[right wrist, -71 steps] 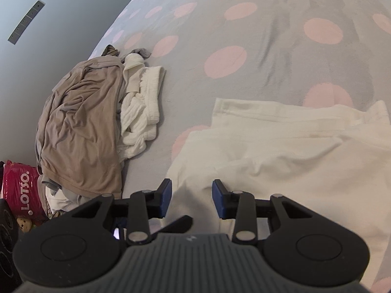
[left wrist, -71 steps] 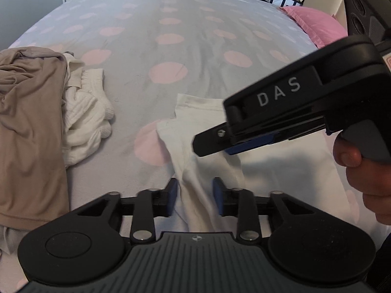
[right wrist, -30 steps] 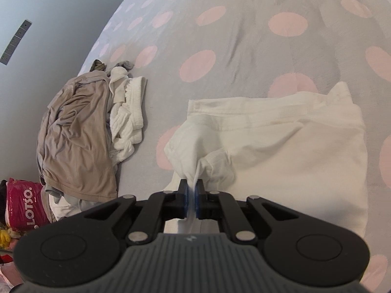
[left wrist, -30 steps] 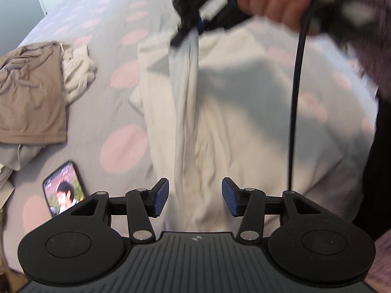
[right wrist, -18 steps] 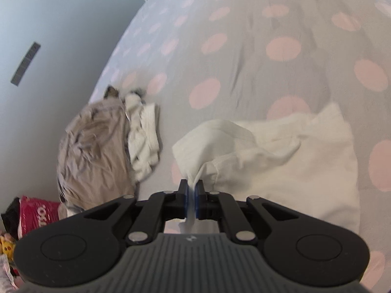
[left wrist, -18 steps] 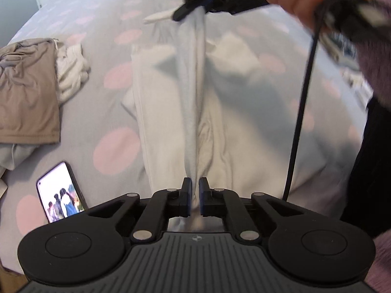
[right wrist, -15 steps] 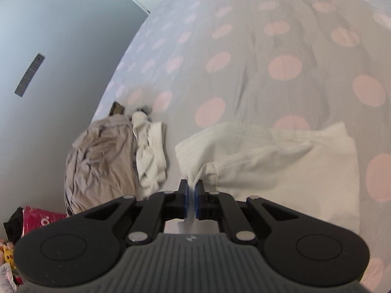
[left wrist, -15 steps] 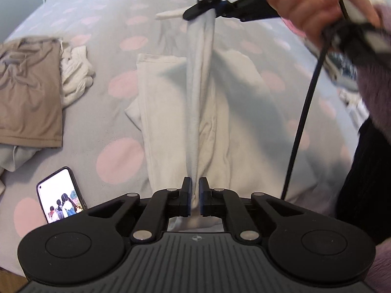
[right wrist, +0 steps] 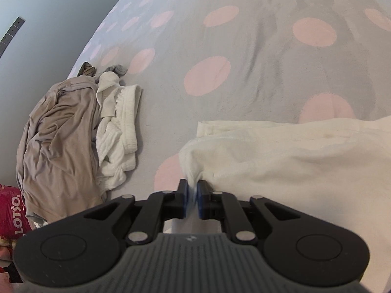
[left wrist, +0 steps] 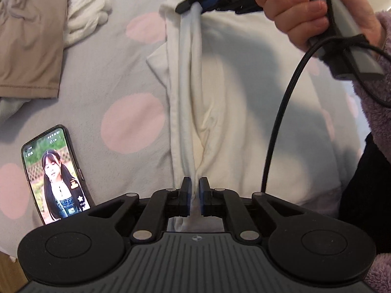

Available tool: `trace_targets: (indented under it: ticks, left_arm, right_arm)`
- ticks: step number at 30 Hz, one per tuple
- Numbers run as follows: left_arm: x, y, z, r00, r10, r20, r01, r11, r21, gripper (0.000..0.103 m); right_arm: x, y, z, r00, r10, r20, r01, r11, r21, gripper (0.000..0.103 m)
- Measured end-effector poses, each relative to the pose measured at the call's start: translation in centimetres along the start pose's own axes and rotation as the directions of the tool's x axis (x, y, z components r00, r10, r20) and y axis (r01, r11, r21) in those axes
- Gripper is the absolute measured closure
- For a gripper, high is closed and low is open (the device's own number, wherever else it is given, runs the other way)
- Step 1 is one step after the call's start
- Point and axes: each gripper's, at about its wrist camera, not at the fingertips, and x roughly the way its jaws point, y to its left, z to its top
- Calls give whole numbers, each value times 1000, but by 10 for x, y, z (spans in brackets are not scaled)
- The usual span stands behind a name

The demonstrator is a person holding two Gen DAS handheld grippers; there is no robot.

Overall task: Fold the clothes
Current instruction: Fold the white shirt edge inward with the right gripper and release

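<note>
Both grippers came lower, and the lifted fold now sags close to the bed (left wrist: 127,83). Far left lies a tan shirt (left wrist: 29,31), then a phone (left wrist: 56,173). Left gripper (left wrist: 193,190) pinches the white garment (left wrist: 244,102) tight. Right gripper (right wrist: 192,196) is opening, cloth between its jaws.

Soft, even daylight is filling both views; grey shadows are falling across the white garment (left wrist: 244,97). Fisheye distortion is bending the bedspread (right wrist: 244,36) around it, corners darkening, slight blur.
</note>
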Motion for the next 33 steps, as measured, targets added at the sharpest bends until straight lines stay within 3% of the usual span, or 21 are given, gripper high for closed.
trace_targets:
  ticks: [4, 7, 11, 15, 19, 21, 22, 23, 25, 31, 33]
  left_arm:
    - [2, -2, -1, 1000, 21, -12, -21, 1000, -5, 93]
    - [4, -1, 0, 999, 40, -29, -41, 999, -28, 89]
    - [7, -6, 5, 994, 92, -60, -93, 995, -27, 80]
    - [11, -13, 11, 986, 134, -100, -138, 990, -35, 78]
    - [16, -19, 11, 978, 173, -114, -178, 983, -39, 76]
    - [16, -25, 10, 974, 199, -109, -202, 979, -17, 76]
    - [17, -29, 8, 971, 214, -103, -215, 977, 0, 76]
    - [17, -32, 7, 969, 227, -97, -227, 974, 14, 76]
    - [16, -39, 4, 964, 253, -84, -250, 967, 49, 76]
    - [17, -42, -2, 960, 268, -81, -262, 962, 71, 76]
    - [17, -42, -4, 959, 269, -84, -263, 962, 78, 76]
  right_arm:
    - [-26, -9, 19, 995, 60, 80, -65, 996, 59, 73]
    - [-38, -7, 35, 994, 19, 110, -23, 999, 42, 73]
    - [-19, 22, 49, 989, -128, 75, 137, 982, -133, 73]
    - [4, 46, 47, 987, -160, 3, 155, 950, -272, 69]
    - [29, 67, 38, 964, -267, -4, 239, 869, -433, 63]
    - [39, 67, 36, 954, -301, -5, 263, 841, -472, 64]
    - [43, 66, 36, 951, -310, -10, 267, 834, -483, 76]
    - [43, 64, 36, 951, -309, -8, 267, 836, -480, 89]
    - [42, 61, 39, 954, -301, -3, 264, 843, -469, 94]
    - [24, 48, 55, 975, -218, 33, 217, 928, -302, 96]
    - [29, 48, 55, 974, -223, 39, 225, 929, -293, 95]
